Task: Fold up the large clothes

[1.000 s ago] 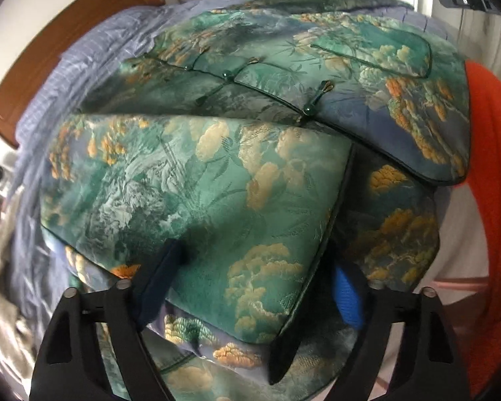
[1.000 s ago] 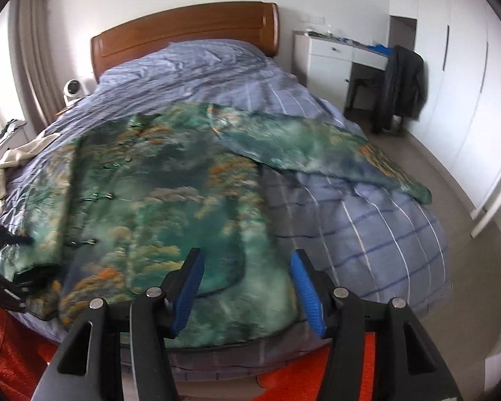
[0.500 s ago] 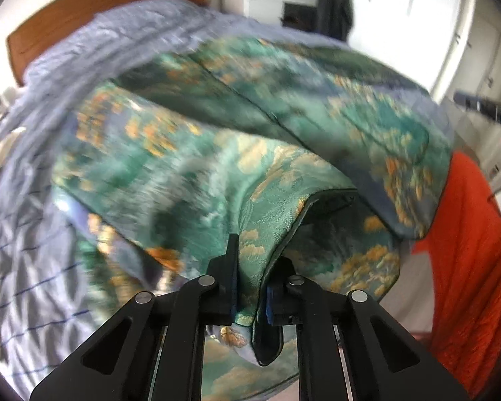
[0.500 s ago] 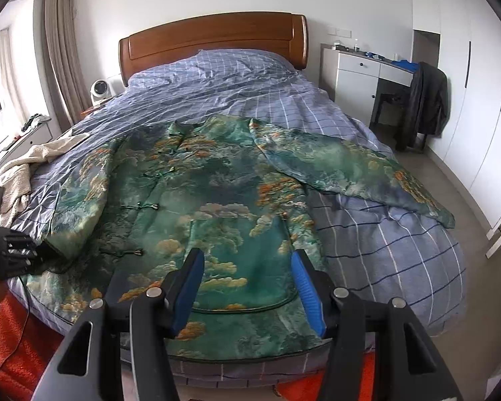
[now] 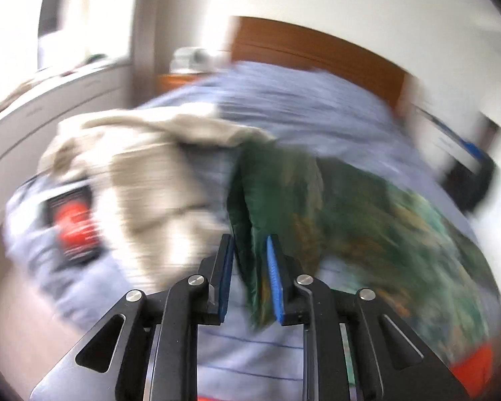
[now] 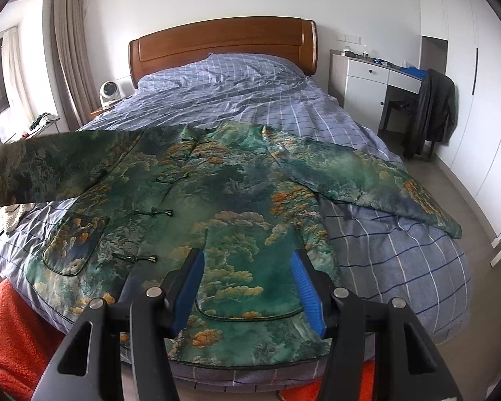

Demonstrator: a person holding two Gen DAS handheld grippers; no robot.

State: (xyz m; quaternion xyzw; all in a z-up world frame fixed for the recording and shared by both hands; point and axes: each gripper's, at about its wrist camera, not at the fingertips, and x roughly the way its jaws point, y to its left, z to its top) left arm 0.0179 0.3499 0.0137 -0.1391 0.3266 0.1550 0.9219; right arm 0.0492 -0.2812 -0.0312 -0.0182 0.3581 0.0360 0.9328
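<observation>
A green brocade jacket (image 6: 223,207) with orange and teal clouds and knot buttons lies face up on the bed, hem toward me. Its right sleeve (image 6: 367,180) lies spread on the blue checked cover. Its left sleeve (image 6: 43,167) is lifted off the bed and stretched out to the left. My left gripper (image 5: 249,257) is shut on the end of that sleeve (image 5: 277,193); this view is blurred. My right gripper (image 6: 248,264) is open and empty, hovering above the jacket's hem.
The bed (image 6: 400,260) has a wooden headboard (image 6: 223,43). A beige garment (image 5: 150,167) and a red-and-black packet (image 5: 75,224) lie on the bed's left side. An orange rug (image 6: 20,341) lies at the foot. A white desk and chair with a dark coat (image 6: 434,110) stand right.
My left gripper has carried the pinched sleeve out to the left, unfolding it off the jacket's front, and its view has swung toward the headboard. My right gripper stays open.
</observation>
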